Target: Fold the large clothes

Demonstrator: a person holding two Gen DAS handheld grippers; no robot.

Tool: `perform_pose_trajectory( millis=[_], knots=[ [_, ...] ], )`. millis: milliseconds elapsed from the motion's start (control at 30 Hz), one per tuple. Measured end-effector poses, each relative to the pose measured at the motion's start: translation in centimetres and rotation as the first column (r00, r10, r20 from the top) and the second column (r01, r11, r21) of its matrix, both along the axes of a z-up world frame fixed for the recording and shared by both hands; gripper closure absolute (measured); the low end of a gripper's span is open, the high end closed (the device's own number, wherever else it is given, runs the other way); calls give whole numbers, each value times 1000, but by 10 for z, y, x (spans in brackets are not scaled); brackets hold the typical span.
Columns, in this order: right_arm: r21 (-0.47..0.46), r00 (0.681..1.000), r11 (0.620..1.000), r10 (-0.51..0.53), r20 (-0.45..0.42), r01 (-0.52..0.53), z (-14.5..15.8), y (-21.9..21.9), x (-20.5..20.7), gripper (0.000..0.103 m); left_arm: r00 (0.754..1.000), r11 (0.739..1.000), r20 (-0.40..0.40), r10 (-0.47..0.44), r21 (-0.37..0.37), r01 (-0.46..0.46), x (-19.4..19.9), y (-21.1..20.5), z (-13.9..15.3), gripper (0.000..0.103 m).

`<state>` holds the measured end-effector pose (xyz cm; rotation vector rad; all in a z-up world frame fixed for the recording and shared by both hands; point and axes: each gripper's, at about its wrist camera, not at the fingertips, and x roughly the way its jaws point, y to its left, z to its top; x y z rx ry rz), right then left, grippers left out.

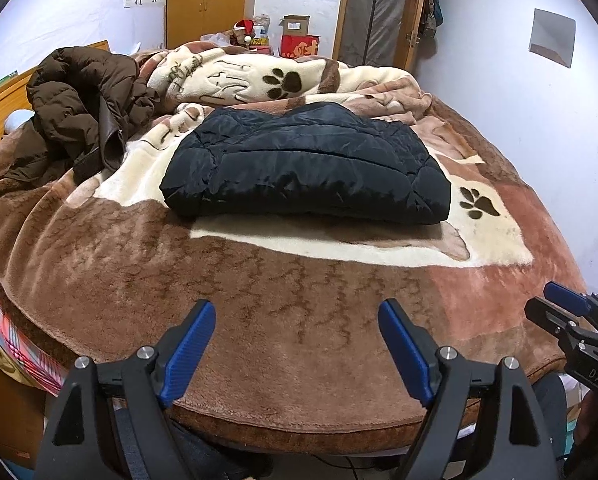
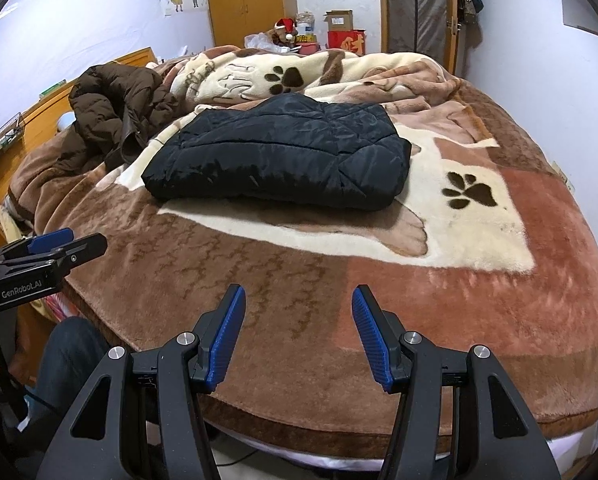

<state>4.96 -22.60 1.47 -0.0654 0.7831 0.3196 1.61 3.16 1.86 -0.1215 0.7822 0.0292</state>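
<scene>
A black quilted jacket (image 1: 307, 164) lies folded into a thick rectangle in the middle of the bed; it also shows in the right wrist view (image 2: 279, 156). A brown puffer coat (image 1: 83, 108) lies crumpled at the bed's left, also in the right wrist view (image 2: 119, 116). My left gripper (image 1: 297, 320) is open and empty over the bed's near edge, well short of the black jacket. My right gripper (image 2: 299, 304) is open and empty, also over the near edge. Each gripper shows at the side of the other's view: the right gripper (image 1: 555, 300) and the left gripper (image 2: 79, 242).
A brown and cream paw-print blanket (image 1: 339, 300) covers the bed and is bunched up at the back (image 1: 279, 76). A wooden headboard (image 1: 3, 100) stands on the left. Boxes (image 1: 299, 40) and a wardrobe (image 1: 203, 0) stand behind the bed. My leg (image 2: 67, 356) is at the lower left.
</scene>
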Motion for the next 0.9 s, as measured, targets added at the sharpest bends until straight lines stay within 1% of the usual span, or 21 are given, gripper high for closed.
perform_pose_trajectory(
  millis=[467,700,900],
  knots=[
    [-4,1000,1000,3,-7,-3,-2,1,1,47,1000,1000,-4,-10,-3,10,1,2,0,18],
    [-4,1000,1000,4,-3,-4,-1,3,-1,47,1000,1000,4,-24,-18,24,-3,2,1,18],
    [-6,1000,1000,4,-2,-4,0,3,-2,47,1000,1000,9,-24,-14,24,-6,0,3,18]
  ],
)
